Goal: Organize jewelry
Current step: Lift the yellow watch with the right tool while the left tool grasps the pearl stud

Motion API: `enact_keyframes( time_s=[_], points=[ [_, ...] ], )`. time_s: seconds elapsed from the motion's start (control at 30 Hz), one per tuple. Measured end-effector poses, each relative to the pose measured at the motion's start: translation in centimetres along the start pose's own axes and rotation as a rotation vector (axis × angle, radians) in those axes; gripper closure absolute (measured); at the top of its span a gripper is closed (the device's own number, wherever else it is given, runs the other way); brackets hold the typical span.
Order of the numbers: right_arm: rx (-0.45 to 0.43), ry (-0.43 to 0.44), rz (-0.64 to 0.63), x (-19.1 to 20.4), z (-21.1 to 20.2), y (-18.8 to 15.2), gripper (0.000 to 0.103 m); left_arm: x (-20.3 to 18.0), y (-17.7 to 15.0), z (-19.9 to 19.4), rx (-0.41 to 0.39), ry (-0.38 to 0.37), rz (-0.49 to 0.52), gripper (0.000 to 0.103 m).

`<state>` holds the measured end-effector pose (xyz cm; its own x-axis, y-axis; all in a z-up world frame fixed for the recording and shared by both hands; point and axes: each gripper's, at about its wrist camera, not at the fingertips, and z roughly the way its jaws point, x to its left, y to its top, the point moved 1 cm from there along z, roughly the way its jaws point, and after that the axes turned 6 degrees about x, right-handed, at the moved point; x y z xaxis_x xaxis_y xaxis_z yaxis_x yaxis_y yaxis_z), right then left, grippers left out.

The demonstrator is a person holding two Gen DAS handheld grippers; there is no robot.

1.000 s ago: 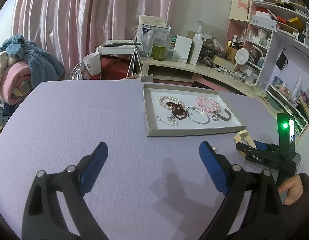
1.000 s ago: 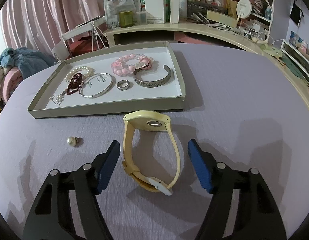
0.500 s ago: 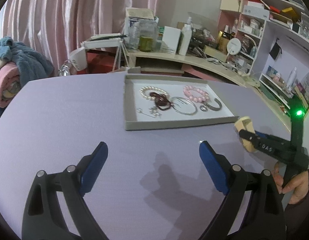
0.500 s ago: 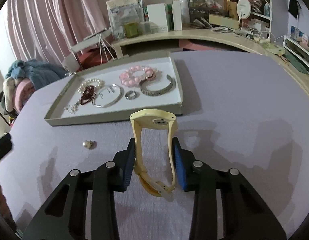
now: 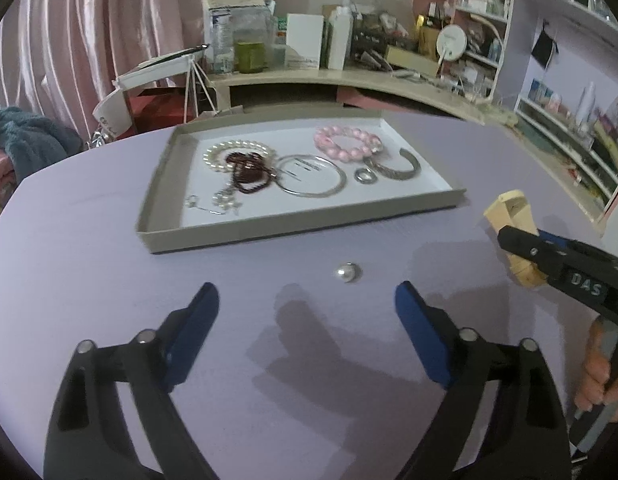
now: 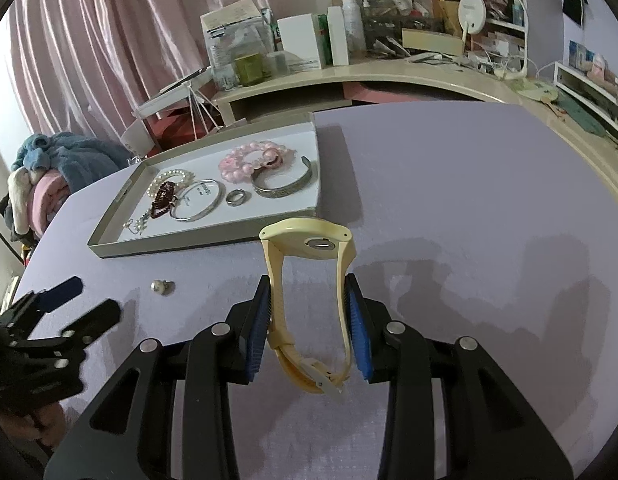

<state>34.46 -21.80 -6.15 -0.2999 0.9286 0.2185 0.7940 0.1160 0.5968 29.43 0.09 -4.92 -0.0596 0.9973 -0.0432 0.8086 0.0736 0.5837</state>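
Note:
A pale yellow wristwatch (image 6: pixel 307 236) is held by its straps in my right gripper (image 6: pixel 308 280), lifted slightly off the purple table. Seen from the left wrist, the watch (image 5: pixel 509 208) is at the right. A small pearl earring (image 5: pixel 347 272) lies on the table just ahead of my left gripper (image 5: pixel 307 292). Its jaws are closing, still wide apart with nothing between them. In the right wrist view the pearl earring (image 6: pixel 162 286) is near the left gripper (image 6: pixel 95 296). The shallow cardboard tray (image 5: pixel 301 226) holds a pink bead bracelet (image 5: pixel 347 144), a silver bangle (image 5: pixel 311 176) and a ring (image 5: pixel 365 175).
A pearl bracelet (image 5: pixel 237 150), dark red beads (image 5: pixel 247 172) and a metal cuff (image 5: pixel 401 166) also lie in the tray. A desk (image 6: pixel 349 76) crowded with boxes and bottles runs behind the table. Folded blankets (image 6: pixel 41 176) are piled at the left. A hand (image 5: pixel 597 376) grips the right tool.
My right gripper closed on the watch's straps and raised it a little. My left gripper moved forward and down, bringing the tray closer and the pearl earring into view ahead of its fingertips.

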Motion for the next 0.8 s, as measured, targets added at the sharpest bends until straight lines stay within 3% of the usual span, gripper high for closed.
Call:
enact_keyframes(
  time_s=[0.5, 0.57, 0.63, 0.67, 0.8],
  points=[
    [0.006, 0.033, 0.007, -0.7, -0.4, -0.1, 0.065, -2.4, 1.7, 4.2, 0.077, 0.078, -0.034, 0.051],
    [0.008, 0.036, 0.009, -0.7, -0.4, -0.2, 0.065, -2.5, 1.9, 4.3, 0.073, 0.076, -0.038, 0.061],
    [0.010, 0.036, 0.008, -0.6, -0.4, -0.2, 0.065, -2.5, 2.0, 4.3, 0.070, 0.068, -0.037, 0.081],
    [0.011, 0.036, 0.007, -0.6, -0.4, -0.2, 0.065, -2.5, 2.1, 4.4, 0.068, 0.064, -0.037, 0.086],
    [0.010, 0.037, 0.005, -0.6, -0.5, -0.3, 0.065, -2.1, 2.0, 4.3, 0.065, 0.046, -0.052, 0.090]
  ],
)
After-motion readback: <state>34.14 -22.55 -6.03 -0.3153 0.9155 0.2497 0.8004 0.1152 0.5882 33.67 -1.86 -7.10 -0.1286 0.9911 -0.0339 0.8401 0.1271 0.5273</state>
